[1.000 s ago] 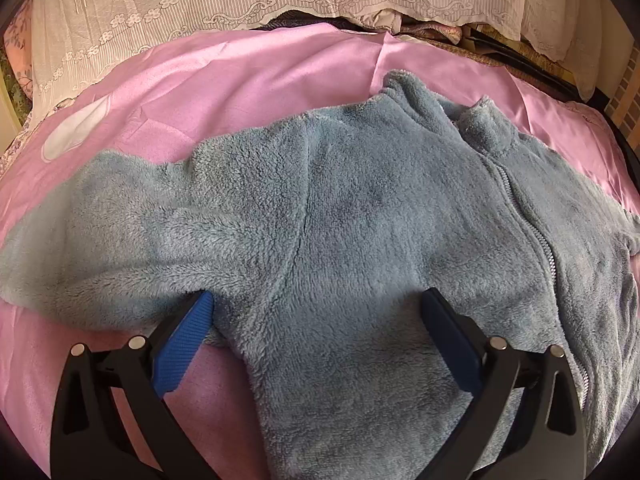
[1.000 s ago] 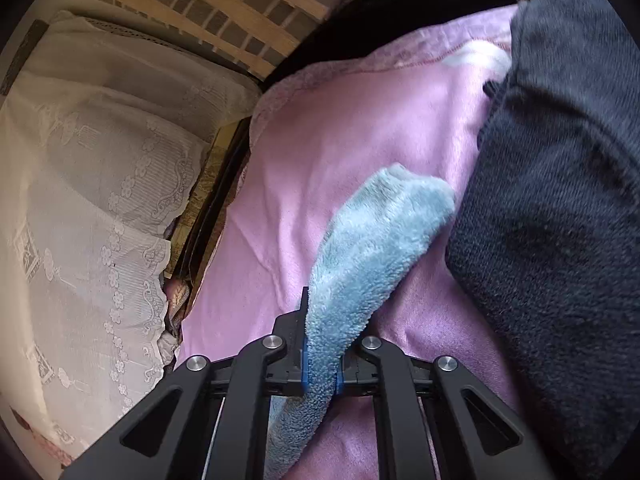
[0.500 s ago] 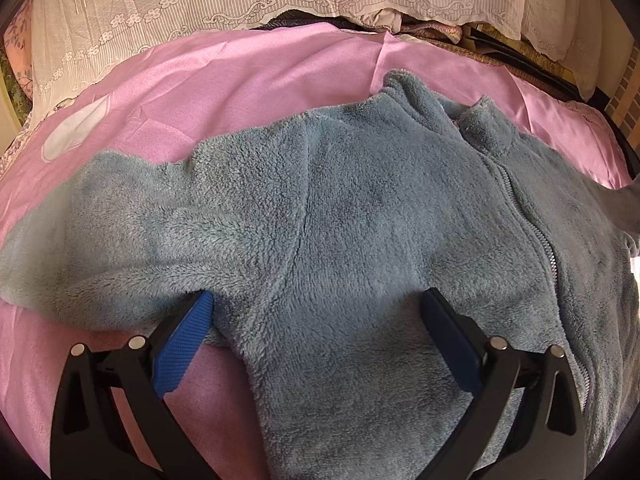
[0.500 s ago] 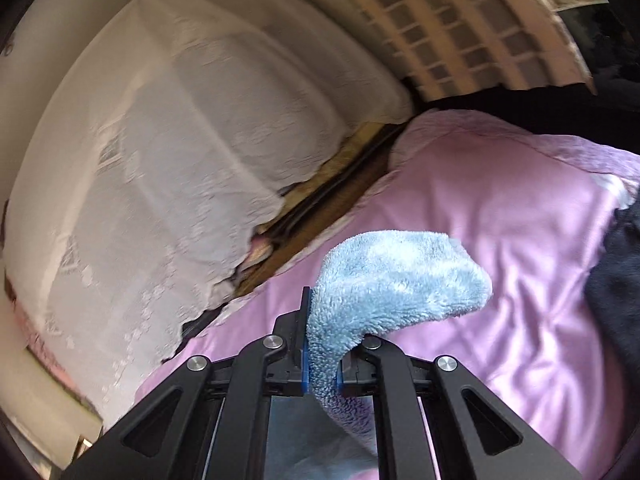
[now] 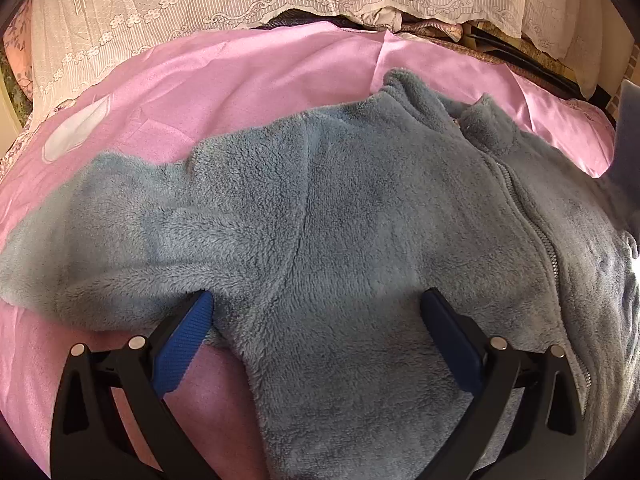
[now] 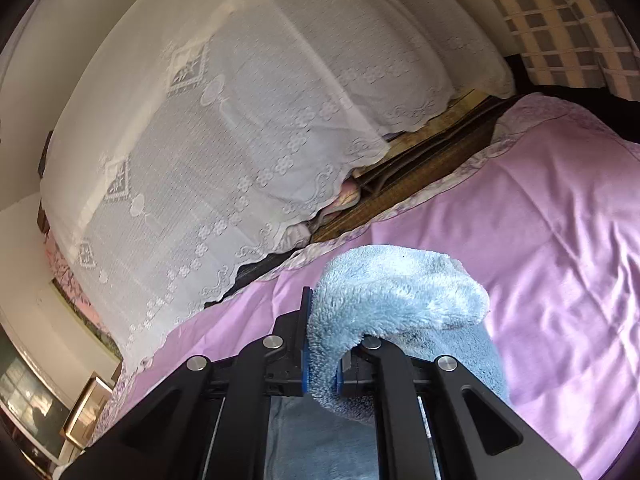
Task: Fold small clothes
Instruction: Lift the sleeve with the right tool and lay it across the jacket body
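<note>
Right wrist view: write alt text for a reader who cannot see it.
The right tool is shut on a sleeve of a fluffy blue fleece jacket, lifted above a pink bedsheet. The sleeve end flops over to the right of the tool. Behind, a white lace cover drapes over bedding at the head of the bed.

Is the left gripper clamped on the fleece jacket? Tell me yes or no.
No: the left gripper stands wide open, its blue pads spread apart over the blue fleece jacket on the pink sheet.
</note>
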